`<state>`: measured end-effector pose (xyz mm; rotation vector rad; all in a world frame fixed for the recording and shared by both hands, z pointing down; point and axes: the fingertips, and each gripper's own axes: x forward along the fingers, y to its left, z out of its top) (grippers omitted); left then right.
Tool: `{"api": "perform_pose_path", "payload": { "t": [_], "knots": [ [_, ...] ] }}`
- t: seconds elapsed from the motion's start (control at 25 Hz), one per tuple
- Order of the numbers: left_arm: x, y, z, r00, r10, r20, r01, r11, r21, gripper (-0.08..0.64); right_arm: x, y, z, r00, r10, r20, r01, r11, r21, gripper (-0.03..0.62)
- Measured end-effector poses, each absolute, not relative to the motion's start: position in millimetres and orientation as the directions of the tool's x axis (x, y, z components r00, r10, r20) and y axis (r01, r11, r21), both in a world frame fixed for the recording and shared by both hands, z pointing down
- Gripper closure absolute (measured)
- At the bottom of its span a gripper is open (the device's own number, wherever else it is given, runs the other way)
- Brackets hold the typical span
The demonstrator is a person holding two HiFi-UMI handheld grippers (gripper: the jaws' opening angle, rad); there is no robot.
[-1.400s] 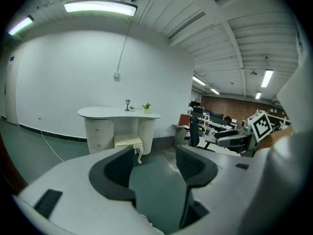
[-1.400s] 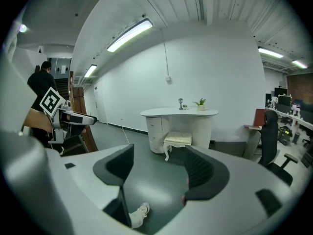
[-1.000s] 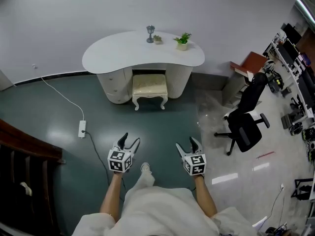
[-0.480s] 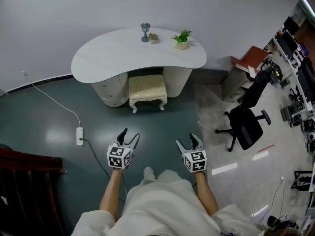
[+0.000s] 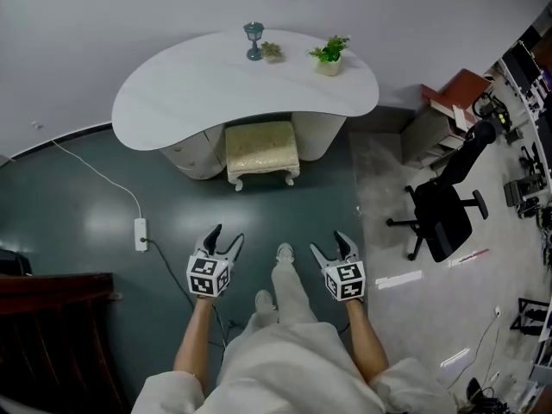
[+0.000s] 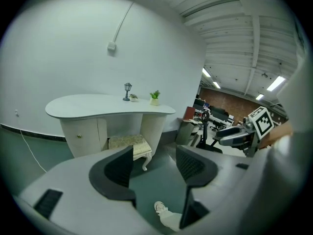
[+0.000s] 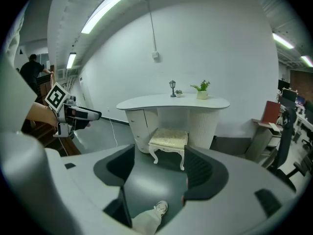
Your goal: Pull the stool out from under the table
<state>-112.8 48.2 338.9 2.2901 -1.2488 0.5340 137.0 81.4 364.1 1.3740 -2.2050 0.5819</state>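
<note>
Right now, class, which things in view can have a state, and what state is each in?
Stool, upright, partly tucked under the table.
Table, standing against the wall.
Left gripper, open, empty.
Right gripper, open, empty.
Office chair, upright, unoccupied.
Potted plant, upright on the table.
Lamp, upright on the table.

No readable txt or nos. anywhere in view.
</note>
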Motion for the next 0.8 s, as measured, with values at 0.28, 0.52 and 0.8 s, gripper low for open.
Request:
{"api": "perform_pose_path", "payload": {
  "t": [0.28,0.52,0.8],
  "knots": [
    [-97,-21,383,0.451,-0.662,0.598,-0.887,-0.406,0.22,0.305,148,-20,408,-0.434,-0.667,0.606,-0.882,0.451,-0.135,0.295],
    [-92,-67,430,0.401,-0.669,0.626,-0.913,-0.35,0.211,0.304,163,-81,460,-0.455,-0.636,0.624,-0.868,0.472,-0.152,0.291],
    [-106,-104,499,0.34,-0.672,0.658,-0.938,-0.288,0.19,0.291,163,-119,530,-0.483,-0.588,0.649,-0.847,0.503,-0.175,0.287]
  ]
}}
